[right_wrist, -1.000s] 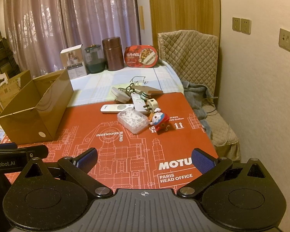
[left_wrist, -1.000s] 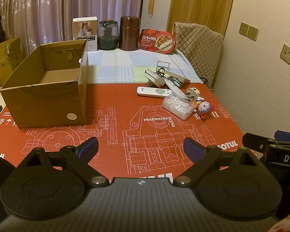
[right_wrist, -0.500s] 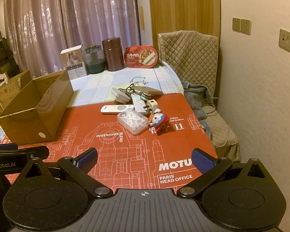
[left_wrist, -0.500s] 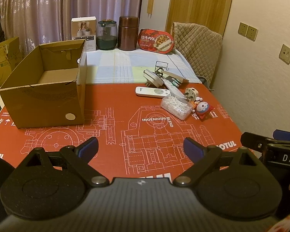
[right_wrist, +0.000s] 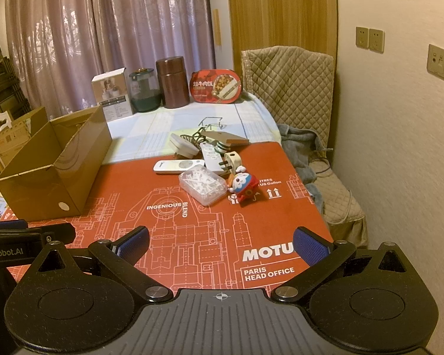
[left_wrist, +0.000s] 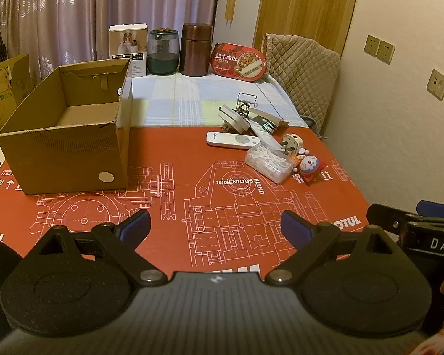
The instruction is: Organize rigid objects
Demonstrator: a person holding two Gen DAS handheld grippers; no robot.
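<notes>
Cardboard box: the cardboard box (left_wrist: 65, 148) is seen standing open-topped toward the left edge of the red mat (left_wrist: 222, 207), and nothing is visible on the part of its floor that shows.
Rigid objects: a cluster is gathered near the far right corner of the mat, well apart from the box; a white remote (left_wrist: 233, 140), a clear plastic case (left_wrist: 268, 162) of small white pieces, a white plug adapter (left_wrist: 233, 117), a round plug (right_wrist: 233, 159) and a small toy figure (right_wrist: 243, 185) are told apart.
Left gripper: the left gripper (left_wrist: 215, 226) is held above the near edge of the mat, jaws spread wide, nothing between them.
Right gripper: the right gripper (right_wrist: 221, 243) is likewise held over the near edge, jaws wide and empty.
Step in hand: the sorting is judged not yet begun; no object is gripped and none is seen in the box.
Next move: a reach across the mat to the cluster is called for, probably by the right gripper; the plastic case or the remote, lying at the near side of the heap, is judged easiest to take first.
Hidden or unclear: the near part of the box floor is screened by its front wall. The wire object and flat board at the back of the heap are overlapped and cannot be identified. Only a fingertip of the person is caught at the frame edges.
</notes>
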